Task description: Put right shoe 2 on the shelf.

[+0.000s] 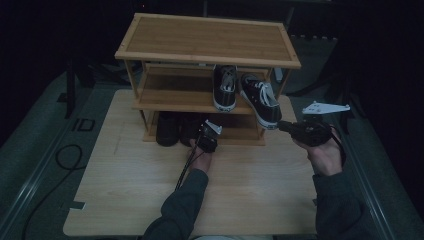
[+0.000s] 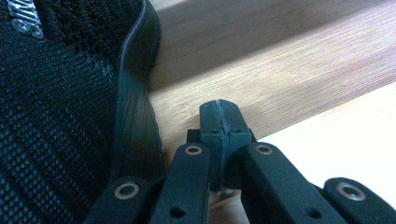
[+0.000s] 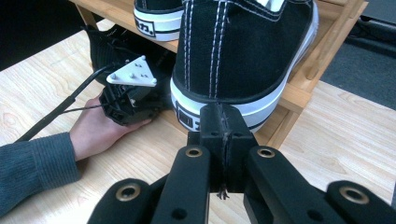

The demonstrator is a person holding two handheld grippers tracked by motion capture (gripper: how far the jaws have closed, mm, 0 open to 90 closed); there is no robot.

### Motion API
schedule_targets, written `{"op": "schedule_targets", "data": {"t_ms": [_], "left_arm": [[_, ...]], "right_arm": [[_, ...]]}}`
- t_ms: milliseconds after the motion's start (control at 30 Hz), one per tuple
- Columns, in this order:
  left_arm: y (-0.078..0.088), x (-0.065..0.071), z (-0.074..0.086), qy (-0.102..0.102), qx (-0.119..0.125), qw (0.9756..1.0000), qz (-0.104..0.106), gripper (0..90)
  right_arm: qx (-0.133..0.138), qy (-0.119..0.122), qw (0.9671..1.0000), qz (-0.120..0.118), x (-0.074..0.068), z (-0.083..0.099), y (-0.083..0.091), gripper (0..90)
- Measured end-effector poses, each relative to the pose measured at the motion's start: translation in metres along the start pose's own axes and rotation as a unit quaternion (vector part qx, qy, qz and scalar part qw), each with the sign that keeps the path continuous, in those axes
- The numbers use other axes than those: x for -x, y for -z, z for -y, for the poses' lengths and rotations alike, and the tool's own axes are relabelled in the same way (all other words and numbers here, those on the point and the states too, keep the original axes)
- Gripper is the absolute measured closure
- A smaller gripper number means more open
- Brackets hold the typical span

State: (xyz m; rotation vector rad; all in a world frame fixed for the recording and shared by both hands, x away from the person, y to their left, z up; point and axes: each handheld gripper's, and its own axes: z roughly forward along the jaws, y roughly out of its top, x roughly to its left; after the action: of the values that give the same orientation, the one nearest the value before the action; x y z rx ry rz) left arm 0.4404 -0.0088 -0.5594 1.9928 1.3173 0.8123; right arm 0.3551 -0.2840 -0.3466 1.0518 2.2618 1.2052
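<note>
A black canvas sneaker (image 1: 262, 104) with a white sole lies at an angle on the middle shelf of a bamboo shoe rack (image 1: 170, 102), its heel (image 3: 233, 51) sticking out past the front rail. My right gripper (image 1: 281, 126) is shut, and its tips (image 3: 222, 119) are against the heel's white sole. The matching sneaker (image 1: 224, 87) sits straight on the same shelf. My left gripper (image 1: 204, 136) is shut and empty at the bottom shelf. In the left gripper view its tips (image 2: 219, 116) rest on the bamboo beside a black mesh shoe (image 2: 60, 107).
Two black shoes (image 1: 167, 129) stand on the bottom shelf's left half. The rack's top shelf (image 1: 207, 37) is bare. The rack sits at the far side of a light wooden table (image 1: 150, 190). A cable (image 1: 182, 172) trails from the left gripper along the sleeve.
</note>
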Motion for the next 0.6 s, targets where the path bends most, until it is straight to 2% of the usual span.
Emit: {"op": "schedule_targets", "data": {"t_ms": [267,500,600], "left_arm": [[0.0000,0.0000,0.0000,0.000,0.000,1.0000,0.000,90.0],[-0.0001,-0.0001,0.0000,0.001,0.000,1.0000,0.000,90.0],[0.0001,-0.0001,0.0000,-0.001,-0.001,1.0000,0.001,90.0]], "right_arm": [[0.001,-0.004,1.0000,0.007,-0.0022,0.0003,-0.0018,89.6],[-0.002,0.002,1.0000,-0.001,-0.0079,0.0011,-0.0083,89.6],[0.004,0.008,0.9999,0.006,-0.0100,-0.0013,-0.0085,89.8]]}}
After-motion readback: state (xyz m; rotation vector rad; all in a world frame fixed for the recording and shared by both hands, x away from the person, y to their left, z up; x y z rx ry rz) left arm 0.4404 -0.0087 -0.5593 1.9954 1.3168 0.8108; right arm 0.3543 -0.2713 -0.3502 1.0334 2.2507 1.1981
